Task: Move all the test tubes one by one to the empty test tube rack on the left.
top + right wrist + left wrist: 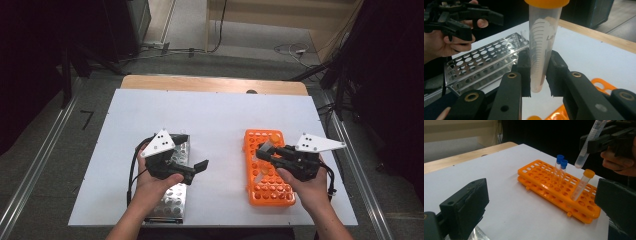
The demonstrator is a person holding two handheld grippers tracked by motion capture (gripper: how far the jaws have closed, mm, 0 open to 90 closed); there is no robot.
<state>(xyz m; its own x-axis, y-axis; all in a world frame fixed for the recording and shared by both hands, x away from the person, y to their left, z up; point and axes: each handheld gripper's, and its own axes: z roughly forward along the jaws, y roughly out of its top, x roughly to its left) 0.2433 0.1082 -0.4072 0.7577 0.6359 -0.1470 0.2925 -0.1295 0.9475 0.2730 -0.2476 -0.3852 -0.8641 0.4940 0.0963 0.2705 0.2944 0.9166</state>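
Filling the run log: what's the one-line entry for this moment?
right claw: shut on orange-capped tube | left claw: open | orange rack: three tubes

We find open white tabletop [220, 115] between the perforated steel rack [175, 197] at left and the orange plastic tube rack [267, 192] at right. Two blue-capped tubes [561, 170] and an orange-capped tube [582, 184] obstruct passage over that rack.

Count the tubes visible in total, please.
4: two blue-capped tubes and one orange-capped tube stand in the orange rack; one held tube sits in the right gripper.
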